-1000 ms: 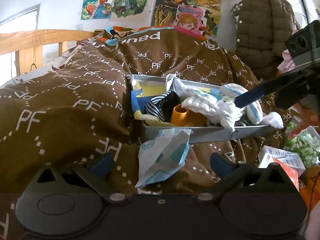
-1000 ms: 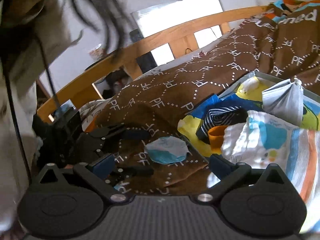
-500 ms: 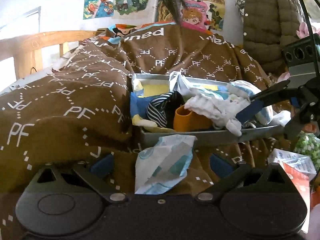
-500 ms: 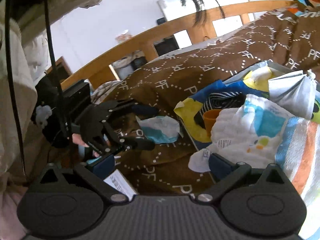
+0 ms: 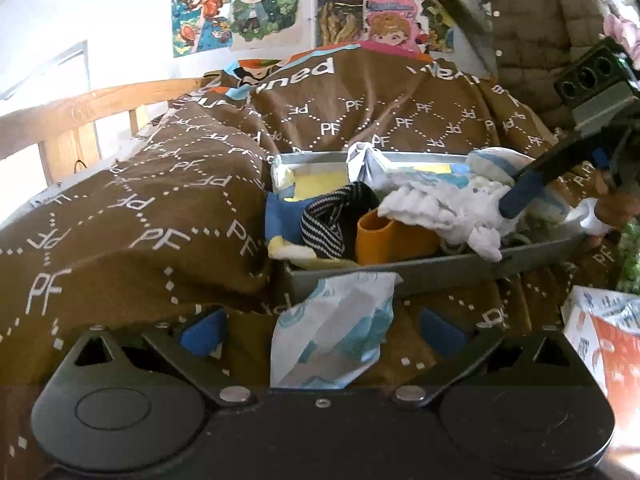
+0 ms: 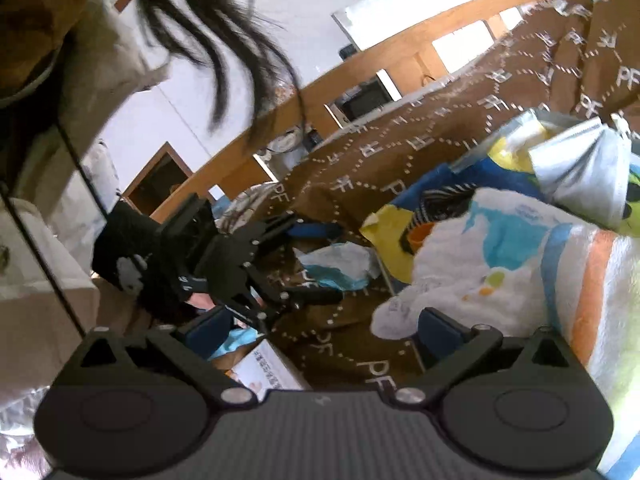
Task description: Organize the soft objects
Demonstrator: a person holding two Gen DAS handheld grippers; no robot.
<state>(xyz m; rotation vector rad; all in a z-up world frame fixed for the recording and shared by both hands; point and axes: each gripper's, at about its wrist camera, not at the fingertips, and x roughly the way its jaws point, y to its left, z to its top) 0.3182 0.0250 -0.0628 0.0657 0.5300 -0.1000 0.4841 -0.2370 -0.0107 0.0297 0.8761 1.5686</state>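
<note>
A crumpled white and blue cloth [image 5: 336,336] lies on the brown quilt just before the grey tray [image 5: 440,276]. My left gripper [image 5: 322,328] stands open around it, one finger on each side. The tray holds a striped sock [image 5: 324,220], an orange piece [image 5: 384,236] and a fluffy white towel [image 5: 436,208]. In the right wrist view my right gripper [image 6: 324,328] is open beside the towel [image 6: 500,264], whose edge touches the right pad. That view also shows the left gripper [image 6: 316,264] open around the cloth [image 6: 340,260].
A brown quilt [image 5: 140,220] with white PF marks covers the bed, with a wooden rail [image 5: 72,116] behind. A red and white box [image 5: 600,340] sits at the right. A padded jacket [image 5: 540,40] hangs on the wall. A person's hair [image 6: 224,28] hangs into the right view.
My left gripper has come closer to the white and blue cloth, which now sits deeper between its fingers. The right gripper has drawn back along the towel's edge.
</note>
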